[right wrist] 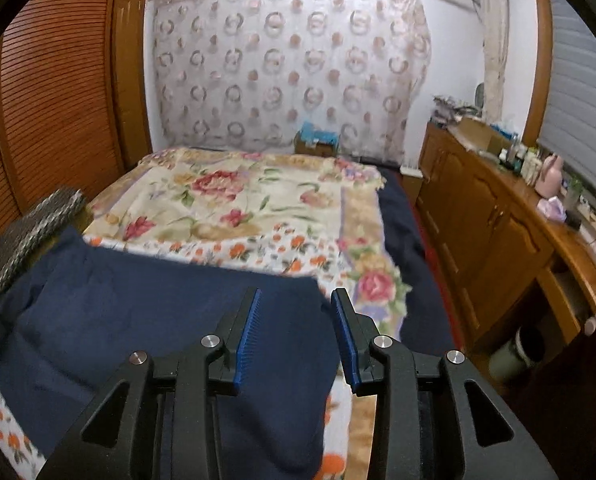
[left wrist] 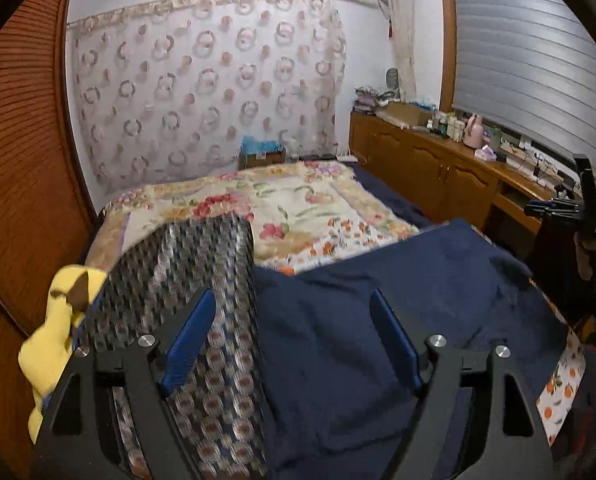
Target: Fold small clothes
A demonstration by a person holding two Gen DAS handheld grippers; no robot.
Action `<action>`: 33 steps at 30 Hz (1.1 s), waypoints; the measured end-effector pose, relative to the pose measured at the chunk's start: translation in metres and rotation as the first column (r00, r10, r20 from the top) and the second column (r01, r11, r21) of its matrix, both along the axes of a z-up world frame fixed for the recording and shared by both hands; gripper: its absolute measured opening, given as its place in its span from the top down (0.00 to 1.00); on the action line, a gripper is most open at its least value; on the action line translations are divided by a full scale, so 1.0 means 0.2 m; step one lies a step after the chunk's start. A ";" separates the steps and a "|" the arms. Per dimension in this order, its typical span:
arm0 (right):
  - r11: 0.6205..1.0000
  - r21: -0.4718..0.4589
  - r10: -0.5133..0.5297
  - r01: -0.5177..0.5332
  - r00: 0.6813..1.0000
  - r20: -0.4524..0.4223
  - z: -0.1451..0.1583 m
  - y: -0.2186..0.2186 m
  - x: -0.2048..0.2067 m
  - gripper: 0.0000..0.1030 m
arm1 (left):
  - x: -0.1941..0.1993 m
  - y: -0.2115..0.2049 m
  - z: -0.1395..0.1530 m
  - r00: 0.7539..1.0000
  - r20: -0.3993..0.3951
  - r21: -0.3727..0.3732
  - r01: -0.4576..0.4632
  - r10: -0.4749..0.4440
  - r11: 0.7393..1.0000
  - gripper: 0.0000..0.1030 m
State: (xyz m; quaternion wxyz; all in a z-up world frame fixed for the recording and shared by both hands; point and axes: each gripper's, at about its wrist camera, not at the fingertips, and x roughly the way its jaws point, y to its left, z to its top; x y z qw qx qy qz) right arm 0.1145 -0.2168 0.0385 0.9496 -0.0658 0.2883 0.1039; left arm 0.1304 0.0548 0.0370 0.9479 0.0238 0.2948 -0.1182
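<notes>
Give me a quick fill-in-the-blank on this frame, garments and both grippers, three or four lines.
1. The navy garment lies spread on a bedspread printed with ____.
2. In the left wrist view, the left gripper has its jaws ____, nothing clamped between them.
3. The checked garment lies between the navy garment and a ____ cloth.
4. The right gripper hovers over the navy garment's ____ edge in its own view.

Missing words: flowers; open; yellow; right
</notes>
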 end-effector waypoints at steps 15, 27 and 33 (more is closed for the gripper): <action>0.992 0.112 0.071 -0.050 0.979 -0.190 -0.11 -0.27 -0.09 0.48 | -0.29 -0.07 -0.43 0.987 -0.161 -0.001 0.012 -0.012 1.000 0.22; 0.994 0.107 -0.007 0.034 0.970 -0.243 -0.02 -0.40 0.18 0.48 | -0.31 -0.05 -0.51 0.981 -0.192 -0.046 -0.008 -0.001 0.999 0.22; 0.994 0.094 -0.024 0.046 0.974 -0.224 0.04 -0.45 0.16 0.48 | -0.28 0.00 -0.51 0.979 -0.202 -0.071 -0.025 0.010 0.997 0.45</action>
